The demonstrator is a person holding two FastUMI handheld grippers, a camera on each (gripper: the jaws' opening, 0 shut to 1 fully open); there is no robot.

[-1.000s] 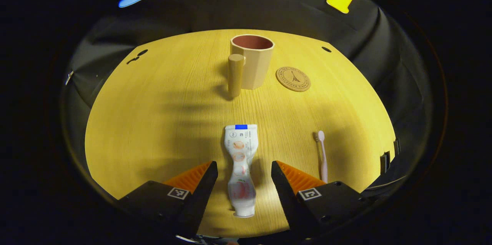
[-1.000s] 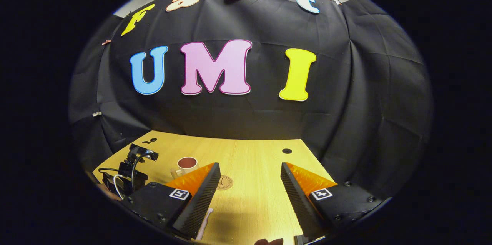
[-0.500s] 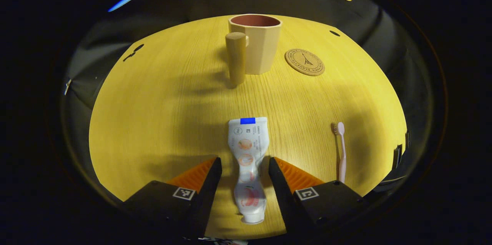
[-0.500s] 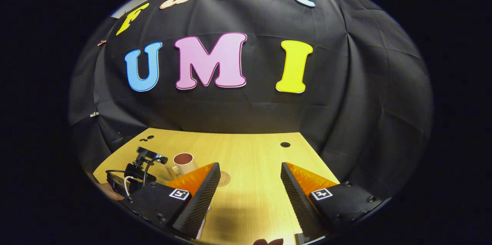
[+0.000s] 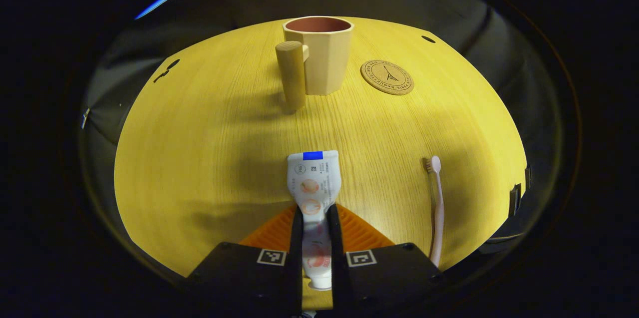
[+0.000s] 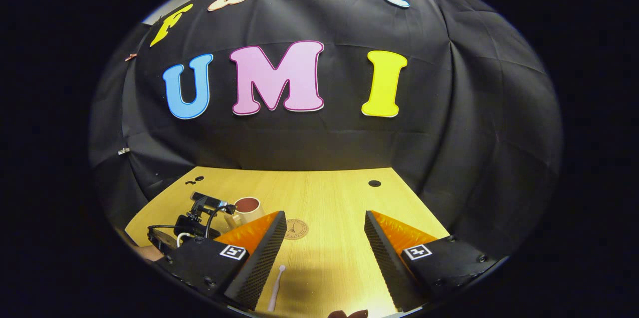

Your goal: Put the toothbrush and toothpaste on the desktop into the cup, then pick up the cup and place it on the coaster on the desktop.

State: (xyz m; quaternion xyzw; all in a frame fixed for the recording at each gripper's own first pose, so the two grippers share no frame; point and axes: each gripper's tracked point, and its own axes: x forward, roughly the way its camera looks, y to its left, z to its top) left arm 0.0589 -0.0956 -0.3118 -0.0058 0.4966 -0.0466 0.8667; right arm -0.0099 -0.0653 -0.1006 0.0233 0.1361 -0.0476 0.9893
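A white toothpaste tube [image 5: 315,183] lies on the wooden desktop [image 5: 209,148], and my left gripper [image 5: 315,218] is shut on its middle, both fingers pressing its sides. Right of it lies a pink toothbrush [image 5: 437,203], head pointing away. Farther off stands a beige cup [image 5: 319,56] with a thick wooden handle [image 5: 291,83], and a round cork coaster [image 5: 387,77] lies to its right. My right gripper [image 6: 324,258] hangs open above the desktop [image 6: 324,198], with the toothbrush [image 6: 275,288] by its left finger. In the right gripper view the cup [image 6: 248,208] and coaster [image 6: 295,228] lie ahead, with the left gripper [image 6: 192,220] beside the cup.
The desktop has small round holes at the far corners [image 5: 428,39] [image 6: 374,183]. Black cloth walls [image 6: 319,143] close in the back and sides. A dark clamp sits at the desktop's right edge [image 5: 514,200].
My left gripper has moved in and gone from open to shut on the toothpaste tube. My right gripper has shifted slightly, bringing the toothbrush more into its view.
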